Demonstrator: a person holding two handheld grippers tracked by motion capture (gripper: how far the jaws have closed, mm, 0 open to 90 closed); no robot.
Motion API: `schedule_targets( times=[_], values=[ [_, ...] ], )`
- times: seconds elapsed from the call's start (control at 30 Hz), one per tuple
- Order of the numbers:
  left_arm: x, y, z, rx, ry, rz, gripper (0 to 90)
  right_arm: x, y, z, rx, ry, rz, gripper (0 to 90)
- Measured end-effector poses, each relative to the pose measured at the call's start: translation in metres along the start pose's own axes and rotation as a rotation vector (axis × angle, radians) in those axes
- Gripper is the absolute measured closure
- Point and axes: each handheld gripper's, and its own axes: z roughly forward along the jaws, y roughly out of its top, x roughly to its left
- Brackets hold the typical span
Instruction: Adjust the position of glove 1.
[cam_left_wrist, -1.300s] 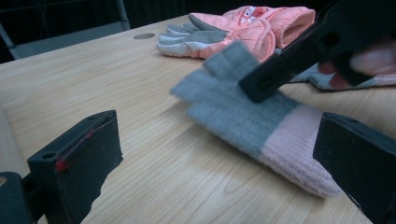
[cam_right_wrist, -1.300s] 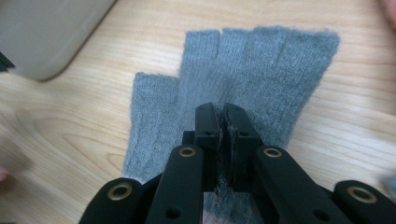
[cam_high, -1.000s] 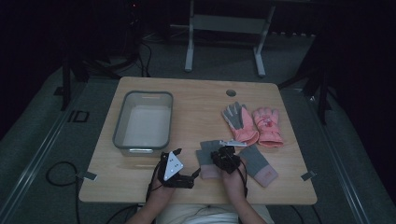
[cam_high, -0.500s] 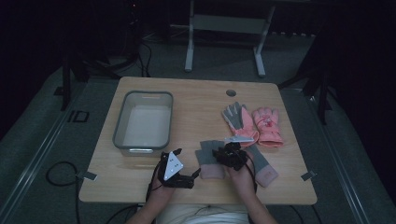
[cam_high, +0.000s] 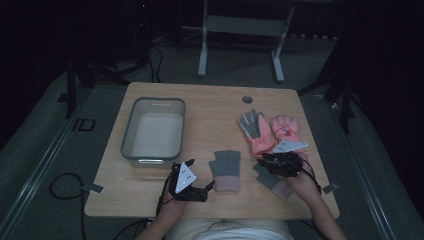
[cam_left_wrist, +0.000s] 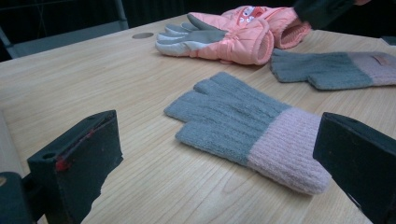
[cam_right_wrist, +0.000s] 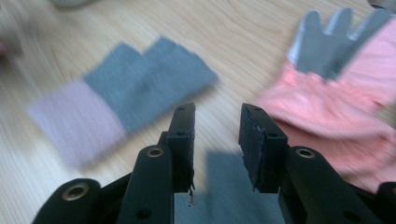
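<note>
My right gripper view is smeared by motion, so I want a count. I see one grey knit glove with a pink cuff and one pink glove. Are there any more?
Observer: Yes. A second knit glove lies flat beneath your right gripper, whose jaws have just been opening with nothing between them.
Operator: Is the pink one alone?
Observer: No. The pink glove with the grey palm has a second pink glove lying right beside it.
Operator: Where is the other gripper?
Observer: The left gripper sits just left of the first knit glove, with its jaws wide open and not touching the glove.
</note>
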Motion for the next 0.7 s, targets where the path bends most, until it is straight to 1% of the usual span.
schedule_targets(
  times=[0.1,0.17,0.2,0.27,0.37,0.43,0.5,0.53,0.57,0.63,0.67,0.7],
  values=[
    [0.0,0.0,0.0,0.0,0.0,0.0,0.7,-0.011,-0.013,-0.009,0.037,0.007,-0.016,62.8],
    [0.0,0.0,0.0,-0.001,0.002,0.002,0.7,-0.017,-0.022,-0.011,0.058,0.009,-0.021,62.0],
    [-0.001,0.0,0.0,-0.001,0.003,0.002,0.7,-0.018,-0.026,-0.011,0.07,0.021,-0.021,61.9],
    [-0.001,0.0,0.0,-0.001,0.003,0.005,0.7,-0.021,-0.033,-0.009,0.092,0.03,-0.036,61.3],
    [-0.001,0.0,0.0,0.001,0.004,0.004,0.7,-0.024,-0.042,-0.004,0.122,0.05,-0.044,61.3],
    [-0.001,0.0,0.0,0.001,0.003,0.005,0.8,-0.027,-0.047,0.001,0.127,0.07,-0.035,61.4],
    [-0.001,0.0,0.0,0.001,0.003,0.004,0.7,-0.028,-0.049,0.003,0.132,0.071,-0.032,61.6],
    [-0.001,0.0,0.0,0.001,0.003,0.007,0.7,-0.029,-0.051,0.007,0.148,0.074,-0.034,61.7],
    [-0.001,0.0,0.0,0.001,0.003,0.009,0.7,-0.028,-0.055,0.012,0.158,0.081,-0.048,62.1],
    [-0.001,0.0,0.0,0.001,0.002,0.01,0.7,-0.028,-0.056,0.012,0.152,0.088,-0.041,64.7],
    [-0.001,0.0,0.0,0.002,0.001,0.009,0.7,-0.029,-0.057,0.012,0.151,0.085,-0.048,68.2],
    [-0.001,0.0,0.0,0.002,0.001,0.009,0.7,-0.028,-0.057,0.011,0.153,0.081,-0.042,72.6]
  ],
)
